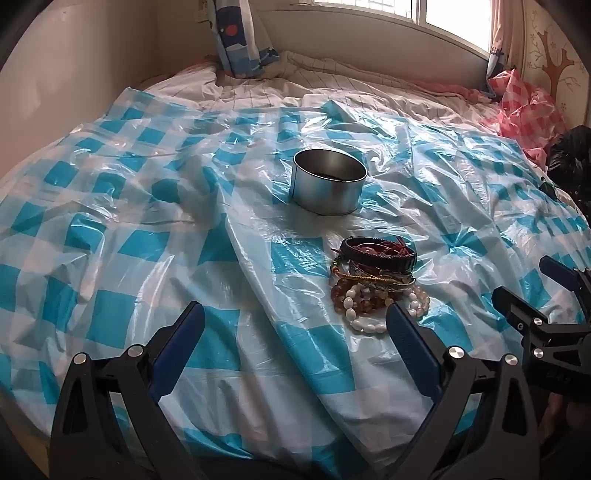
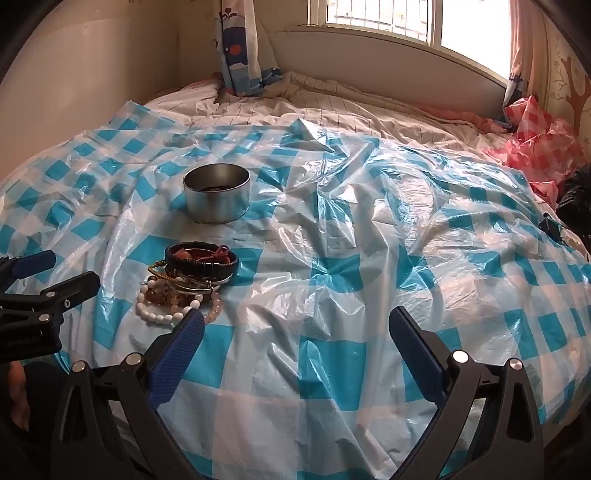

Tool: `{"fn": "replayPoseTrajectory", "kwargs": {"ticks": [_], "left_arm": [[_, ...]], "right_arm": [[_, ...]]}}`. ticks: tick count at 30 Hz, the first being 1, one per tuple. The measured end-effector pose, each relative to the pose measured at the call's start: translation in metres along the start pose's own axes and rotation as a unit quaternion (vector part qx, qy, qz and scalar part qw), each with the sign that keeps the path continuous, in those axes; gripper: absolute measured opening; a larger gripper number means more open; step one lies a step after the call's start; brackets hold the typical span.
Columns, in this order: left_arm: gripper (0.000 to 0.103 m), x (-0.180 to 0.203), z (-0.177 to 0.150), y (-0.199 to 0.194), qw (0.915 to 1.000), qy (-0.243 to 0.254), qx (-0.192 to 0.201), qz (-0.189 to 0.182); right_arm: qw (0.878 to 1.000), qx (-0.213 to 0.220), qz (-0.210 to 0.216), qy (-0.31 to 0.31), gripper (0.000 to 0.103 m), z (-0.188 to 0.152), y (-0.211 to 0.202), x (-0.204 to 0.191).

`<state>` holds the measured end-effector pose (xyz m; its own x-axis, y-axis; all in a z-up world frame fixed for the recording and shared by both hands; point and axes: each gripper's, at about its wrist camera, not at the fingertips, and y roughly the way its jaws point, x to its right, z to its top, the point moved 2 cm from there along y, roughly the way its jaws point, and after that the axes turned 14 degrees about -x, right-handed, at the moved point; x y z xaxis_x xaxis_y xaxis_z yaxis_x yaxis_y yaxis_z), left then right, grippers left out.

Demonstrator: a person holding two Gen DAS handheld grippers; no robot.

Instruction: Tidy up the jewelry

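Note:
A heap of bracelets [image 1: 376,280] lies on the blue-and-white checked plastic sheet [image 1: 147,240]: black and red bands on top, gold ones in the middle, white and amber bead strings below. Behind it stands a round silver tin [image 1: 330,181] with something dark at its bottom. My left gripper [image 1: 295,314] is open over bare sheet, its right finger just in front of the beads. In the right wrist view the bracelets [image 2: 188,284] and tin [image 2: 217,197] sit to the left. My right gripper [image 2: 297,319] is open, its left finger [image 2: 181,350] beside the white beads.
The sheet covers a bed with a pale striped quilt [image 1: 332,81] behind it. A wall [image 1: 74,74] runs along the left, a window [image 2: 406,22] and curtains at the back. Crumpled pink checked plastic [image 2: 535,144] and a black bag [image 1: 570,162] lie at the right edge.

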<state>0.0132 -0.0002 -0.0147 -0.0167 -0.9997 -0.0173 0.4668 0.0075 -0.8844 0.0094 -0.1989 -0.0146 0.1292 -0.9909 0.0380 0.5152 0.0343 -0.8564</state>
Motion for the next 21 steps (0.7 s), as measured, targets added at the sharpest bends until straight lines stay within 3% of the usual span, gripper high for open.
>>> {"fn": "replayPoseTrajectory", "kwargs": {"ticks": [21], "left_arm": [[0.094,-0.0004,0.0001,-0.0003,1.0,-0.001,-0.001,0.0]], "right_arm": [[1.0,-0.001,-0.003,-0.002,0.096,0.0001,0.0009,-0.0017]]}}
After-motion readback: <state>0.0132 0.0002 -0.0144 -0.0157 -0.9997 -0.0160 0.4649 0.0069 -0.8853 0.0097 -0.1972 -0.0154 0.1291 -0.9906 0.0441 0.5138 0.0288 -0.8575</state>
